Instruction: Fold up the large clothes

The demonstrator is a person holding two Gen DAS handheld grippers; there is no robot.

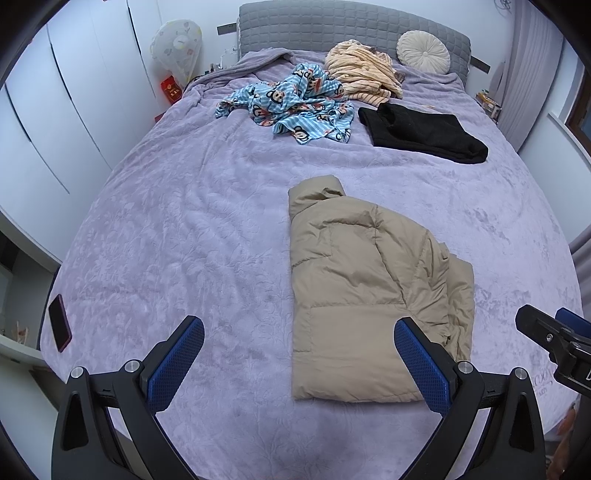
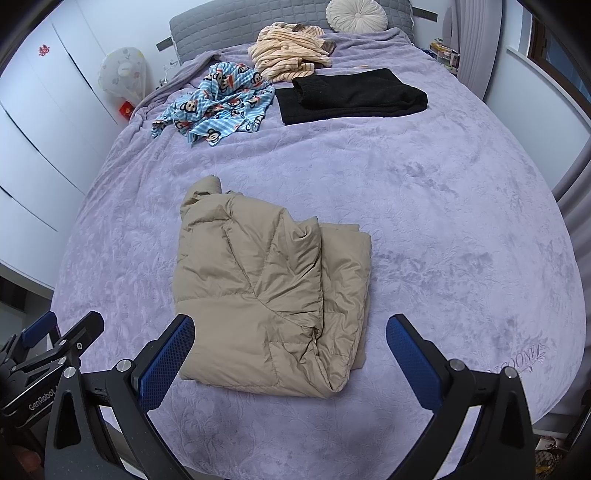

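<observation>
Beige puffer jacket [image 1: 369, 291], folded, lies on the near part of the lavender bedspread [image 1: 184, 229]. Left gripper [image 1: 299, 345] and right gripper [image 2: 290, 345] hover above the near edge, fingers spread wide, holding nothing. Far: folded black garment [image 1: 421, 133], crumpled blue monkey-print garment [image 1: 295, 103], striped cream garment [image 1: 360, 72].

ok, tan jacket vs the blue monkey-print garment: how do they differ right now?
The tan jacket lies folded in a compact block; the monkey-print garment is a crumpled, spread heap. The jacket is plain and puffy with quilted seams; the monkey-print one is thin, striped and patterned. The jacket sits near the bed's foot; the other lies up toward the headboard. Both rest on the purple blanket, untouched.
</observation>
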